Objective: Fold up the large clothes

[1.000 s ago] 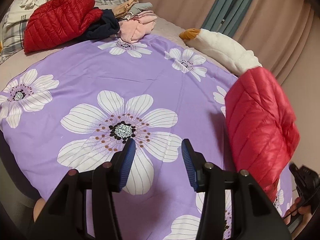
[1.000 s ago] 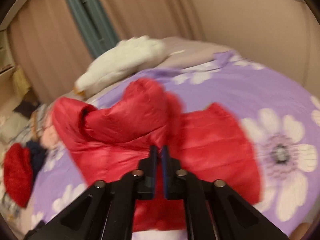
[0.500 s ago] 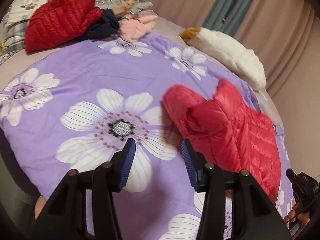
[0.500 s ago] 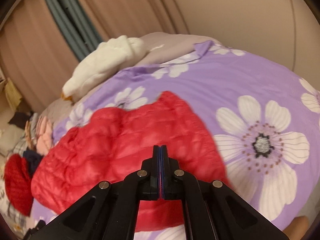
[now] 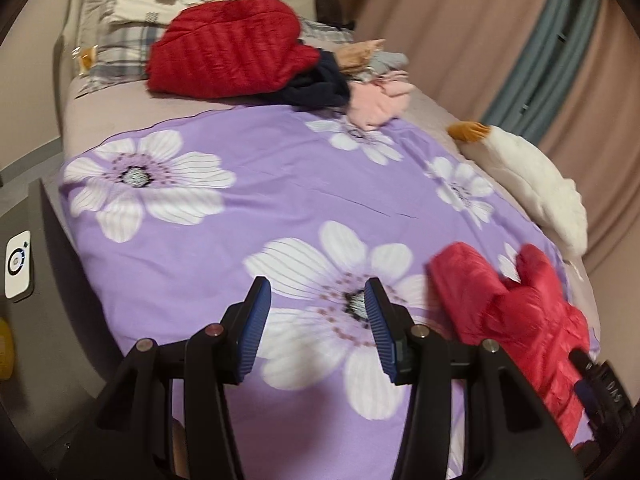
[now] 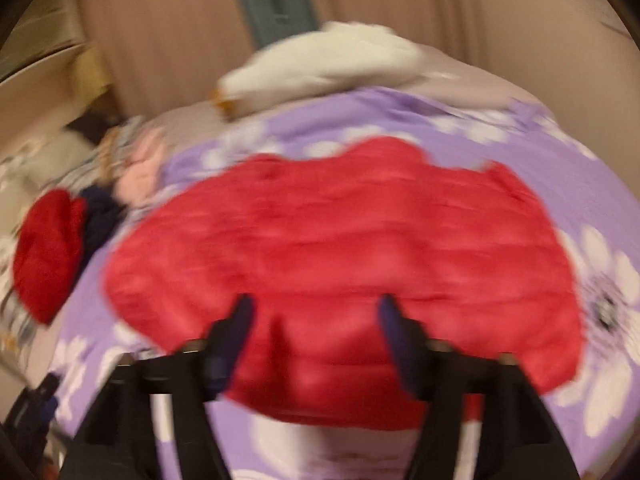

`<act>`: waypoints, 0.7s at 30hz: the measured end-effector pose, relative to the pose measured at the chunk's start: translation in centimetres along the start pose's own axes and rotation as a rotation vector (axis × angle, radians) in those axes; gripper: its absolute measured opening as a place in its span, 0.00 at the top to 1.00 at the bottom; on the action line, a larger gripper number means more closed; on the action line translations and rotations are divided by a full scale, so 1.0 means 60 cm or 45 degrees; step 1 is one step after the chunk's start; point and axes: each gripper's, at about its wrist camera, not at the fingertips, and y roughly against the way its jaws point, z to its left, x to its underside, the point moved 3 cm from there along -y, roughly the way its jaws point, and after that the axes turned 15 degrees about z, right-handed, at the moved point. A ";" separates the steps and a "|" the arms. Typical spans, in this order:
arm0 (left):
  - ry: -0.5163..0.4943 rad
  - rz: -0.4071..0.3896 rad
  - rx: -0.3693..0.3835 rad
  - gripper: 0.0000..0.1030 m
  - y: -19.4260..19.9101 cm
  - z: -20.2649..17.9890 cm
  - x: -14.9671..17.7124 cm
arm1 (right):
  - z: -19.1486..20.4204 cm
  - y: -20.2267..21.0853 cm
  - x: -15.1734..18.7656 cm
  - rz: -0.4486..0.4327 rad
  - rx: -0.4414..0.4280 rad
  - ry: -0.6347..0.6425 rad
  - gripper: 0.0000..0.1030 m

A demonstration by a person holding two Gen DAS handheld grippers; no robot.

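A bright red puffer jacket (image 6: 340, 256) lies spread out on the purple flowered sheet (image 6: 580, 168); in the left wrist view the jacket (image 5: 516, 312) sits at the lower right. My right gripper (image 6: 316, 320) hovers over the jacket's near edge. Its jaws are opening and stand wide apart, and its fingers (image 6: 240, 324) do not press on the fabric. This view is blurred by motion. My left gripper (image 5: 316, 308) is open over a white flower on the sheet (image 5: 248, 240), left of the jacket, with nothing between its blue pads (image 5: 256, 316).
A darker red jacket (image 5: 228, 56), a navy garment (image 5: 320, 88) and pink clothes (image 5: 380, 104) are piled at the head of the bed, by a plaid pillow (image 5: 120, 52). A white plush goose (image 5: 528, 180) lies along the curtain side. A grey bed frame (image 5: 24, 280) runs on the left.
The right gripper's jaws went from shut to wide apart. The red jacket dropped from hanging onto the sheet and spread out. The left view swung left, so the jacket sits further right.
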 end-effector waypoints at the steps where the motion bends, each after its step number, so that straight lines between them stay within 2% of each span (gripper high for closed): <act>1: 0.018 0.002 -0.004 0.53 -0.002 0.010 -0.004 | 0.035 -0.003 -0.005 -0.014 -0.016 0.080 0.17; 6: 0.117 0.015 -0.031 0.53 -0.015 0.060 -0.027 | 0.160 -0.053 -0.012 0.028 0.028 0.438 0.13; 9: 0.163 -0.008 -0.061 0.53 -0.018 0.083 -0.037 | 0.188 -0.099 -0.012 0.040 0.225 0.490 0.09; 11: 0.189 -0.020 -0.066 0.53 -0.021 0.095 -0.042 | 0.201 -0.122 -0.009 0.046 0.274 0.526 0.04; 15: 0.233 0.015 -0.082 0.53 -0.039 0.115 -0.051 | 0.213 -0.160 -0.008 0.060 0.392 0.555 0.04; 17: 0.239 0.018 -0.087 0.53 -0.045 0.120 -0.054 | 0.211 -0.166 -0.013 0.054 0.381 0.519 0.05; 19: 0.235 0.027 -0.101 0.53 -0.050 0.120 -0.055 | 0.201 -0.161 -0.016 0.032 0.367 0.464 0.27; 20: 0.227 0.036 -0.102 0.53 -0.054 0.119 -0.055 | 0.195 -0.161 -0.021 0.031 0.415 0.428 0.57; 21: 0.220 0.047 -0.102 0.52 -0.057 0.115 -0.055 | 0.188 -0.160 -0.027 0.035 0.417 0.392 0.67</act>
